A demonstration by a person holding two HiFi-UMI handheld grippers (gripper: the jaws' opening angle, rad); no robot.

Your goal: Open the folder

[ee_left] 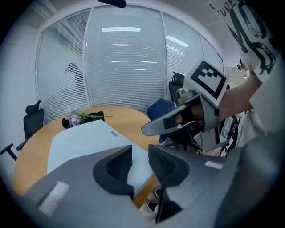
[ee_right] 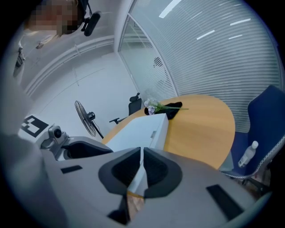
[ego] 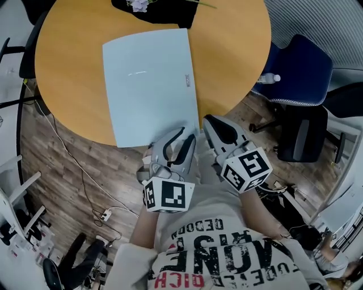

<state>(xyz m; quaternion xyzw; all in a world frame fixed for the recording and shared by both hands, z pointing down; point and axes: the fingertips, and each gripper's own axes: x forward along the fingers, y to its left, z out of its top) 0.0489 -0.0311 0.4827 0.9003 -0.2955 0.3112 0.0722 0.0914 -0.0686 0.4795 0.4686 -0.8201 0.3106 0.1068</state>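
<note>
The folder (ego: pixel 150 85) lies on the table (ego: pixel 68 68), its near edge reaching the table's near rim. At the far edge, beyond the folder, the flowers (ego: pixel 139 4) rest on a cloth (ego: pixel 164 14). My left gripper (ego: pixel 184 133) is over the folder's near right corner, and my right gripper (ego: pixel 212 120) sits just right of it, beside the folder's right edge. Right of the table stands a chair (ego: pixel 300 71) with a bottle (ego: pixel 269 79) on its seat; a second chair (ego: pixel 303 133) is nearer, just behind it. On the floor to the left, near the table, cables (ego: pixel 85 181) run toward me.
</note>
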